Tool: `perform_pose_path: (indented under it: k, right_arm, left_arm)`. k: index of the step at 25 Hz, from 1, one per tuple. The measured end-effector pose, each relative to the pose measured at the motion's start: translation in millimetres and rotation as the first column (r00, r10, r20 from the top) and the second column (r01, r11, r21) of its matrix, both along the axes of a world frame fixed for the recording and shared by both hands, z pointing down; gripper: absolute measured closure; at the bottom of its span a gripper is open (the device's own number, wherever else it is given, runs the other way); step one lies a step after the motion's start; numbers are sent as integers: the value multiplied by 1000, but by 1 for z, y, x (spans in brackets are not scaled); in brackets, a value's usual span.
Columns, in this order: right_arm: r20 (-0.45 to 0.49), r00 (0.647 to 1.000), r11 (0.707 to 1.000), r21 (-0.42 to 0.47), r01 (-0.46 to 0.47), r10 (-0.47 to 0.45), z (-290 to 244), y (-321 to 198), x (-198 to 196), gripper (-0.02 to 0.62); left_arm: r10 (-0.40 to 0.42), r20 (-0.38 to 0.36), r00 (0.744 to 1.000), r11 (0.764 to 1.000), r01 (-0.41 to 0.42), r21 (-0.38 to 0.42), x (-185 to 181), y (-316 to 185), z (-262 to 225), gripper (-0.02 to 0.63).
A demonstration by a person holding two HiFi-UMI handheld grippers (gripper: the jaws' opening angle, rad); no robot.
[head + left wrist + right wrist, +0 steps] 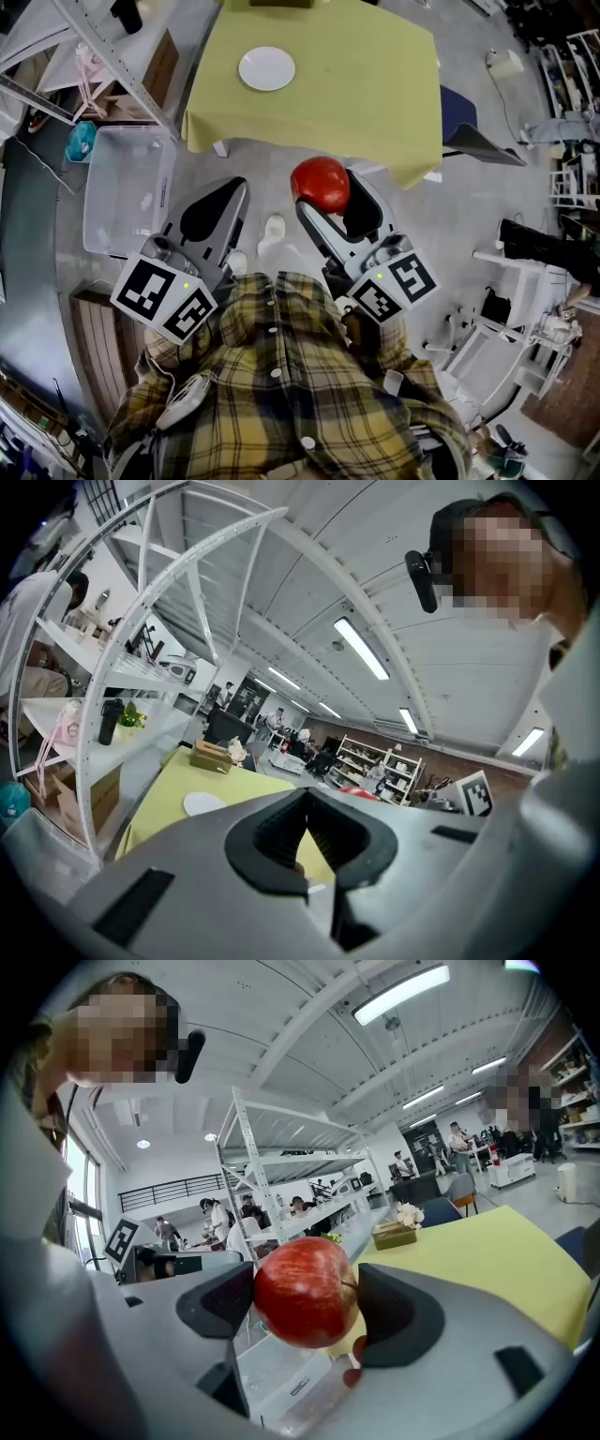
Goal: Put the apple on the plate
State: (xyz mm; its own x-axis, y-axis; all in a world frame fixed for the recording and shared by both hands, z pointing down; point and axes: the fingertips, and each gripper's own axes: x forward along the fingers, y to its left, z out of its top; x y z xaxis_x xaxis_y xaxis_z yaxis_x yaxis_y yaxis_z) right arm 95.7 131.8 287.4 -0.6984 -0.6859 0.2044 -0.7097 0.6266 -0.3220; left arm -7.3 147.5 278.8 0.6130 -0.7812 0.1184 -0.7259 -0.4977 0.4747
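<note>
A red apple (pixel 319 180) is held above the floor, just short of the yellow-green table (pixel 375 103), with my right gripper (pixel 328 194) shut on it. In the right gripper view the apple (pixel 305 1290) fills the gap between the two black pads (pixel 398 1316). The white plate (pixel 266 68) lies bare on the table's far left part, well ahead of both grippers. My left gripper (pixel 232 192) hovers to the apple's left, shut and holding nothing. In the left gripper view its pads (pixel 281 841) meet, and the plate (pixel 203 803) shows beyond them.
A clear plastic bin (pixel 127 187) stands on the floor at the left, beside a white metal shelf rack (pixel 103 56). A blue chair (pixel 459 112) sits at the table's right side. A small box (pixel 394 1234) rests at the table's far end.
</note>
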Motion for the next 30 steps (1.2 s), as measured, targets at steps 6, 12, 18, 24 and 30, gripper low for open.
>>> perform_pose_path:
  k: [6, 12, 18, 24, 30]
  right_arm:
    - [6, 999, 998, 38, 48, -49, -14, -46, 24, 249]
    - [-5, 998, 996, 58, 62, -62, -16, -76, 56, 250]
    - [-2, 997, 995, 67, 76, -76, -17, -96, 72, 250]
    - [3, 996, 994, 50, 93, -93, -10, -117, 63, 270]
    - [7, 998, 998, 19, 68, -68, 4, -154, 38, 272]
  left_arm:
    - [-47, 5, 999, 998, 47, 36, 24, -45, -13, 598]
    - [-74, 10, 997, 994, 73, 78, 49, -72, -24, 598]
    - [-96, 28, 995, 993, 93, 78, 63, -87, -23, 598]
    - [-117, 35, 993, 991, 115, 70, 55, -106, -20, 598]
    - [-99, 30, 995, 993, 97, 70, 33, -144, -18, 598]
